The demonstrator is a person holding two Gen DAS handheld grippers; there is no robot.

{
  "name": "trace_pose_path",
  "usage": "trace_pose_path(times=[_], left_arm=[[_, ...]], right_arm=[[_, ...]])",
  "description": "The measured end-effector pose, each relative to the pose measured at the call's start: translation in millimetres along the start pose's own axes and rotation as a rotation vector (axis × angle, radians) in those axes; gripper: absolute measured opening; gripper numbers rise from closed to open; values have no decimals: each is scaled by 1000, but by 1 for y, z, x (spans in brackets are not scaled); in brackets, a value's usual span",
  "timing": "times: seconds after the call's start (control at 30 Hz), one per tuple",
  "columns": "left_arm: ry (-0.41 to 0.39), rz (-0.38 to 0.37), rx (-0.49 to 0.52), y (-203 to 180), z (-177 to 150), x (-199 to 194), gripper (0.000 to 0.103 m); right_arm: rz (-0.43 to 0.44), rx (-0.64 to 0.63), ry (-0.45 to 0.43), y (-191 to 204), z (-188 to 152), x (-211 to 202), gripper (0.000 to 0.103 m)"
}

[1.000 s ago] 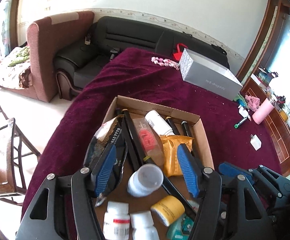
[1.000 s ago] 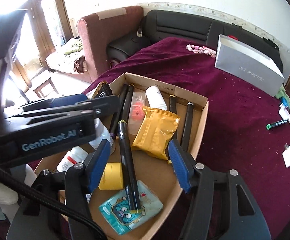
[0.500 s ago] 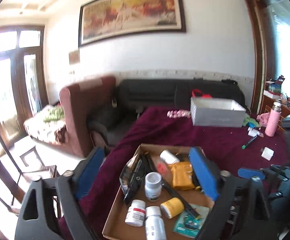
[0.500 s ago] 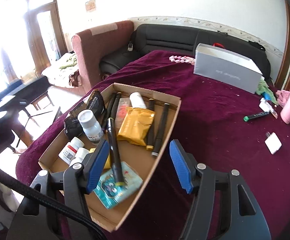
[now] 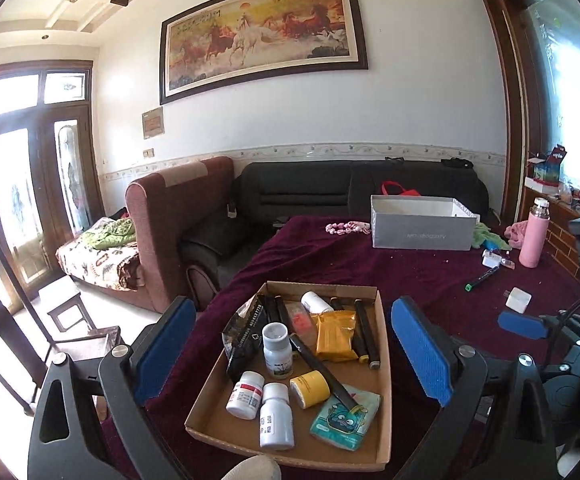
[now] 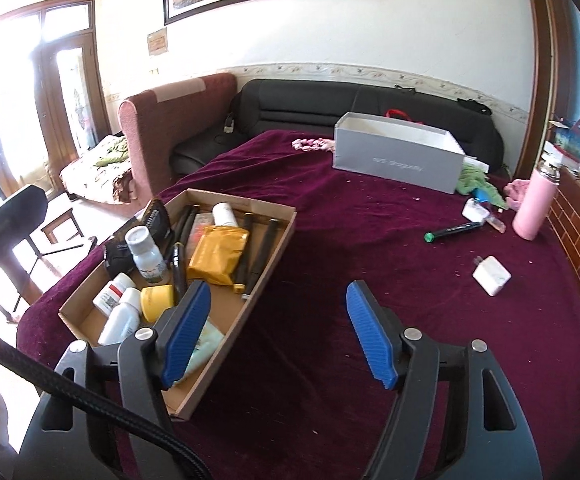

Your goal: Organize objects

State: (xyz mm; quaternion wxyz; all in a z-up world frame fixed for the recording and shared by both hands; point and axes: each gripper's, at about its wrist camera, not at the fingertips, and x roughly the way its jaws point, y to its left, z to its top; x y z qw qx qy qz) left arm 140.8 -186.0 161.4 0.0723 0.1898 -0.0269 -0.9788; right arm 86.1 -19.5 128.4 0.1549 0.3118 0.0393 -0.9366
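A shallow cardboard tray point(image 5: 386, 364) point(image 6: 273, 236) sits on the maroon table. It holds several white pill bottles point(image 5: 275, 350), a yellow roll point(image 5: 310, 388), black pens point(image 5: 364, 334), an orange packet point(image 5: 336, 336) and a teal tissue pack point(image 5: 346, 416). My left gripper point(image 5: 290, 352) is open and empty, raised above and behind the tray. My right gripper point(image 6: 277, 332) is open and empty, over the cloth just right of the tray's near corner. A green-capped marker point(image 6: 452, 231) and a white charger point(image 6: 491, 275) lie loose at the right.
A grey box point(image 6: 398, 158) stands at the table's far side with a pink beaded thing point(image 6: 312, 144) beside it. A pink bottle point(image 6: 536, 204) and small items lie at the right edge. Sofas point(image 5: 330, 196) stand behind the table, a wooden chair point(image 5: 13, 320) at left.
Both grippers have pulled back and up from the tray. The left gripper has let go of the upright white bottle, which now stands in the tray. The right gripper has swung right.
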Motion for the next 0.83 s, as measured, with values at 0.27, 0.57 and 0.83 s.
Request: trace_pose_path(times=[0.27, 0.57, 0.83], left_arm=[[60, -13, 70, -35, -1, 5, 99], [189, 19, 18, -32, -19, 21, 100], [241, 211, -45, 3, -41, 29, 100]], right_arm=[[-37, 42, -15, -29, -4, -9, 75], [-46, 3, 23, -25, -17, 2, 75], [-75, -23, 64, -13, -25, 16, 76]])
